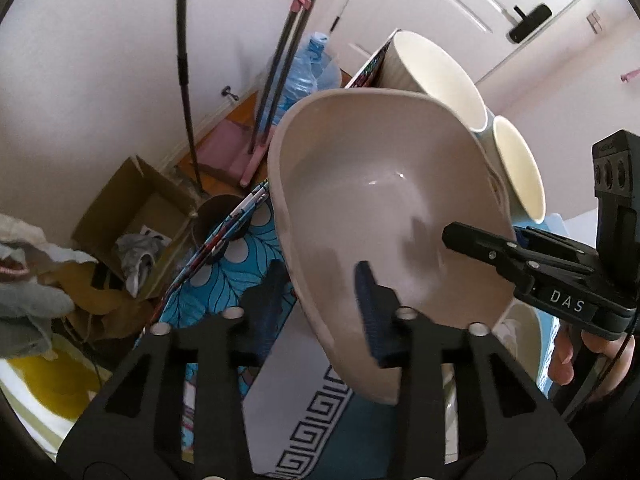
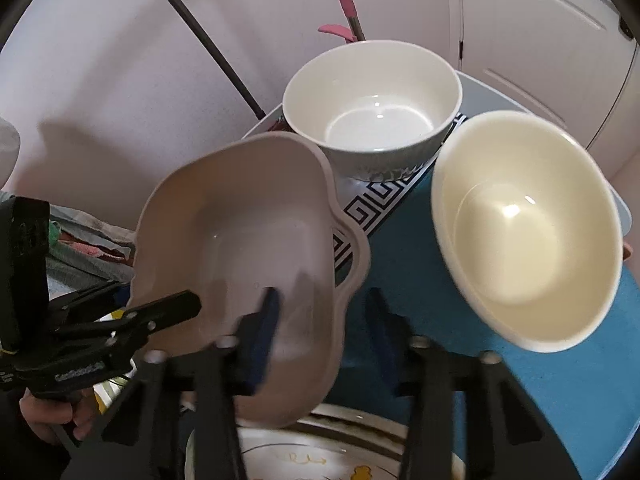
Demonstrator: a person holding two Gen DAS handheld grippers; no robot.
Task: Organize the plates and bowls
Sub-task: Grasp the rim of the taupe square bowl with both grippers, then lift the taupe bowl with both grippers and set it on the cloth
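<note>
Grey-beige handled dish (image 1: 384, 208) sat tilted up off the table, gripped at 2 opposite rim edges. Left gripper (image 1: 320, 304) was clamped on the dish's near rim, 1 blue pad (image 1: 370, 312) inside the dish, the other pad outside the wall. Right gripper (image 2: 324, 340) straddled the dish's wall near its wavy handle (image 2: 350, 248), 1 pad (image 2: 262, 336) inside against the wall, the other outside; a little blurred, read as clamped on the dish. In the left wrist view the right gripper's black finger reached in over the far rim, a hand (image 1: 580, 356) behind it. White bowl (image 2: 372, 108) stood upright at the back of the table. Cream bowl (image 2: 528, 232) stood to the right of the dish, on the blue mat (image 2: 560, 380). A patterned plate (image 2: 320, 452) lay under the dish at the near edge, partly hidden. Off the table to the left: cardboard box (image 1: 136, 208), water bottle (image 1: 308, 72).
</note>
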